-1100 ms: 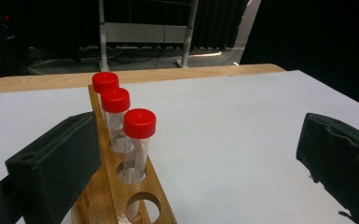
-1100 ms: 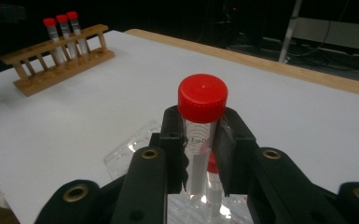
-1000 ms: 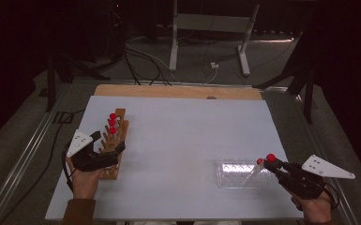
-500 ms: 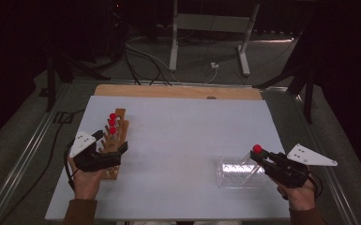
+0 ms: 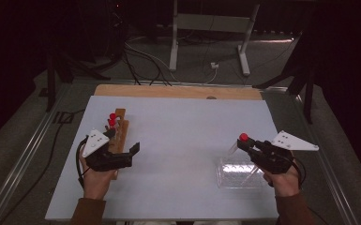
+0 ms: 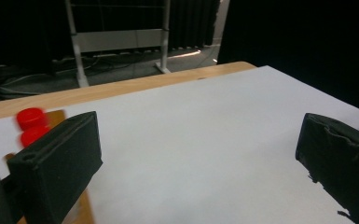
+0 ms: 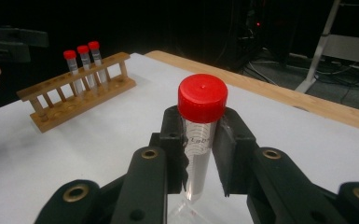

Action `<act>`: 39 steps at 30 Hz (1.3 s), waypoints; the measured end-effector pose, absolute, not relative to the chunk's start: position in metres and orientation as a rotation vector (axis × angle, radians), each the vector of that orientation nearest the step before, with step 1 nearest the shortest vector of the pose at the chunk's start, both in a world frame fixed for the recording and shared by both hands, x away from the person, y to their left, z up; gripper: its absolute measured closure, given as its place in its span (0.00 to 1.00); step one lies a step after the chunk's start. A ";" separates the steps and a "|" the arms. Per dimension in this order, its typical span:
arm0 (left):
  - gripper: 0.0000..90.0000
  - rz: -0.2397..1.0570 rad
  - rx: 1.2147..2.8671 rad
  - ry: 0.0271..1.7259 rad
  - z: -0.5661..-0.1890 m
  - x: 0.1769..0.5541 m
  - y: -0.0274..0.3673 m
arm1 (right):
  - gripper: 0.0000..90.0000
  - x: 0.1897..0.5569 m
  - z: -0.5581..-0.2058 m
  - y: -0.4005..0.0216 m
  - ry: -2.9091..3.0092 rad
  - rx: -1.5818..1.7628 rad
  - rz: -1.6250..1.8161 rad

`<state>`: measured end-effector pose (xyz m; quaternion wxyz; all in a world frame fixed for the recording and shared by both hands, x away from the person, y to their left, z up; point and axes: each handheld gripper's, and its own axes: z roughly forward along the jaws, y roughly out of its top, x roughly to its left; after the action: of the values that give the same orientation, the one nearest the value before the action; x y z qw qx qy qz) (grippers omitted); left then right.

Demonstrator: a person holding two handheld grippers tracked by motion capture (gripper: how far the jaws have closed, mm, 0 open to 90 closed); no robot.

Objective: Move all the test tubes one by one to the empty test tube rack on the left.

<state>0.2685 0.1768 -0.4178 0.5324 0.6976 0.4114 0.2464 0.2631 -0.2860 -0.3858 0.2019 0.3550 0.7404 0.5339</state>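
Right gripper view, nearest the camera: a clear plastic test tube with a red screw cap [image 7: 202, 135] is clamped upright between the black jaws of the right gripper [image 7: 202, 151], gripped just below the cap, probably so that its tapered lower end stays free for a rack hole. In the high view the tube is seen lifted over a clear plastic tray [image 5: 241, 172] at the table's right side, from which it appears to have been taken. Farther across the white table top [image 5: 183, 140], a wooden tube rack [image 7: 77, 91] is seen, with three red-capped tubes [image 7: 83, 63] grouped at one end and its other holes apparently empty. The left gripper [image 5: 122, 157] is held released, jaws wide apart, beside the rack, perhaps to steady it. The rack's base is partly hidden by the left hand [image 5: 96, 180], and the caps are blurred in the left gripper view.
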 end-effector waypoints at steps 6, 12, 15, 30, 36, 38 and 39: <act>0.01 0.562 1.697 0.927 -0.416 0.271 0.153 | 0.82 0.270 -0.387 -0.273 2.089 0.981 1.493; 0.01 0.531 1.729 0.870 -0.415 0.274 0.124 | 0.82 0.276 -0.385 -0.258 2.109 0.961 1.492; 0.01 0.516 1.741 0.844 -0.415 0.275 0.112 | 0.82 0.278 -0.383 -0.251 2.116 0.949 1.499; 0.05 0.438 1.792 0.751 -0.416 0.280 0.063 | 0.82 0.285 -0.382 -0.214 2.184 0.893 1.505; 0.09 0.448 1.819 0.714 -0.417 0.279 0.047 | 0.82 0.287 -0.384 -0.202 2.213 0.881 1.505; 0.10 0.449 1.827 0.705 -0.417 0.280 0.043 | 0.82 0.287 -0.385 -0.198 2.224 0.875 1.503; 0.11 0.451 1.832 0.705 -0.417 0.280 0.040 | 0.82 0.287 -0.385 -0.197 2.228 0.874 1.506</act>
<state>0.2795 0.0405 -0.4174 0.5346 0.7687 0.2957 0.1892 0.2866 -0.1968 -0.3855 0.1565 0.3051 0.7782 0.5261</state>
